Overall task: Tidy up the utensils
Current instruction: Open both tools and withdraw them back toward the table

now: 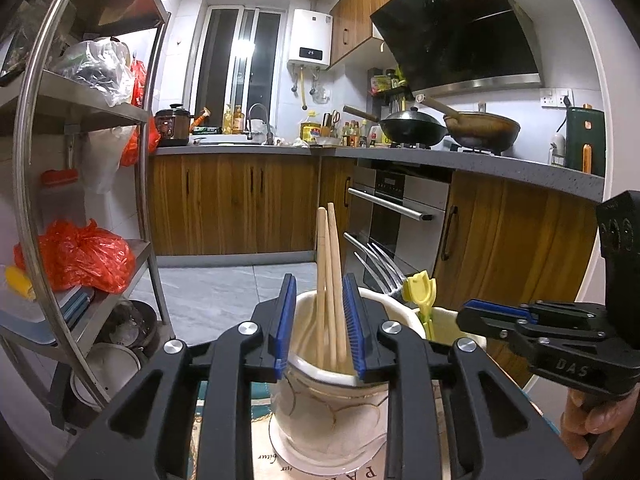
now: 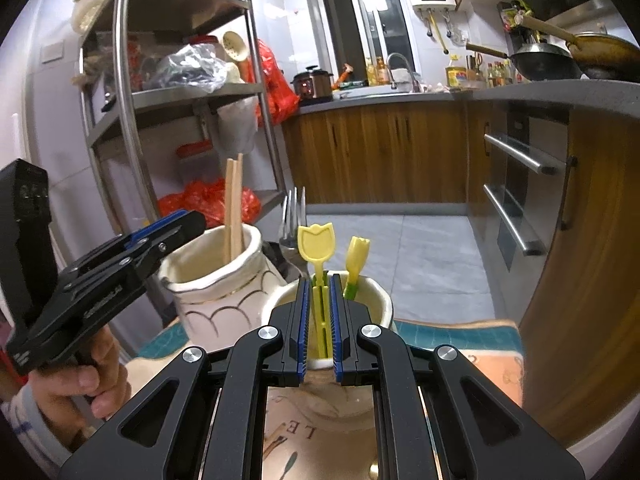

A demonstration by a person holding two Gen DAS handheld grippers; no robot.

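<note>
A cream ceramic holder with gold lines stands on the table and holds wooden chopsticks. My left gripper is open around the chopsticks above the holder's mouth, its pads apart from them. A second cream cup holds two yellow tulip-topped utensils. My right gripper is shut on the stem of the left tulip utensil; the other tulip utensil stands beside it. Metal forks stand behind the two cups. The right gripper also shows in the left wrist view.
The cups stand on a patterned placemat with printed lettering. A steel shelf rack with bags and bowls stands to the left. Wooden cabinets, an oven and a counter with woks lie beyond, across a grey tiled floor.
</note>
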